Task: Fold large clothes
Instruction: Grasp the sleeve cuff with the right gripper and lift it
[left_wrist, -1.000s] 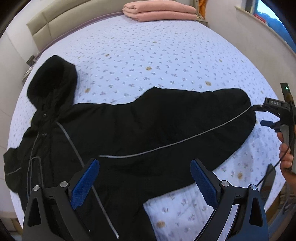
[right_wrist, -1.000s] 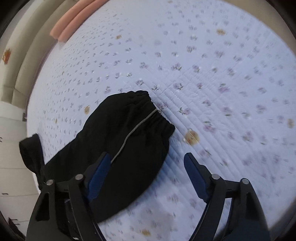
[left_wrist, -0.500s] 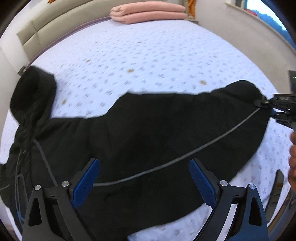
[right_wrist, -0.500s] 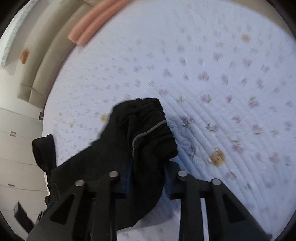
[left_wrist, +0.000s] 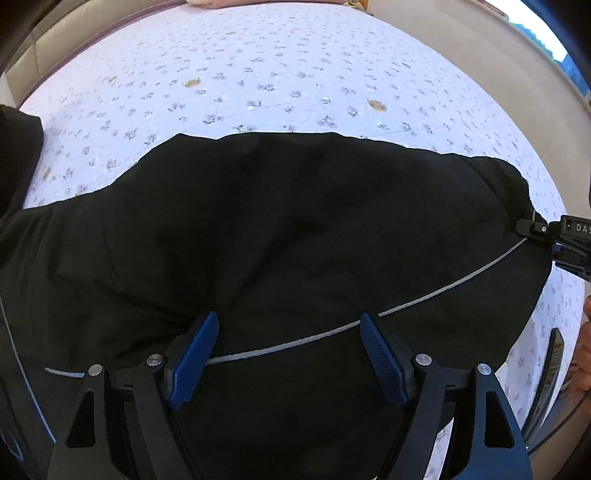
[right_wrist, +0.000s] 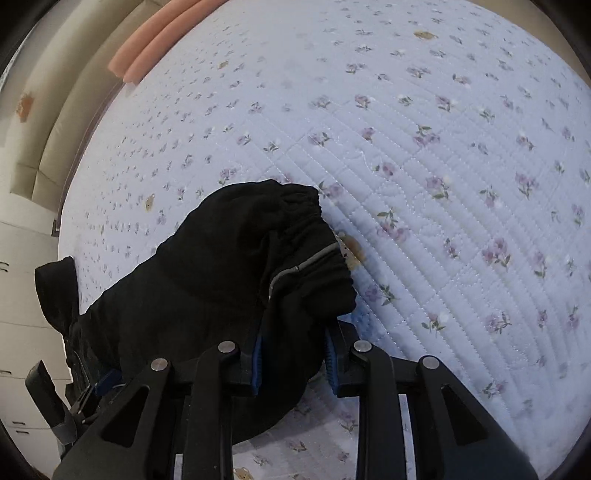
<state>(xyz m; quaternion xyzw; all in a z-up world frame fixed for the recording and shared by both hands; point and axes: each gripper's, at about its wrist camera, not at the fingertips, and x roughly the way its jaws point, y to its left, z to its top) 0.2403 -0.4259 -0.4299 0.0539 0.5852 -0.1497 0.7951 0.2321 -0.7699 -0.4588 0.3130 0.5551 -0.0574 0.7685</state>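
A large black hooded jacket (left_wrist: 280, 229) with thin grey piping lies on the bed. Its sleeve stretches to the right. My left gripper (left_wrist: 290, 341) is open just over the sleeve near the shoulder, a blue pad on each side of the grey piping. My right gripper (right_wrist: 293, 363) is shut on the sleeve cuff (right_wrist: 306, 258), which bunches up between the blue pads. The right gripper also shows at the right edge of the left wrist view (left_wrist: 543, 230), pinching the cuff. The hood (right_wrist: 55, 291) lies at the far left.
The bed has a pale quilted cover with small flowers (right_wrist: 424, 155). Folded pink bedding (right_wrist: 155, 44) lies by the beige headboard (right_wrist: 40, 140). White drawers (right_wrist: 18, 332) stand at the left. A window (left_wrist: 554, 48) is at the right wall.
My right gripper closed on the sleeve cuff and lifted it slightly. My left gripper moved in low over the sleeve and its jaws narrowed.
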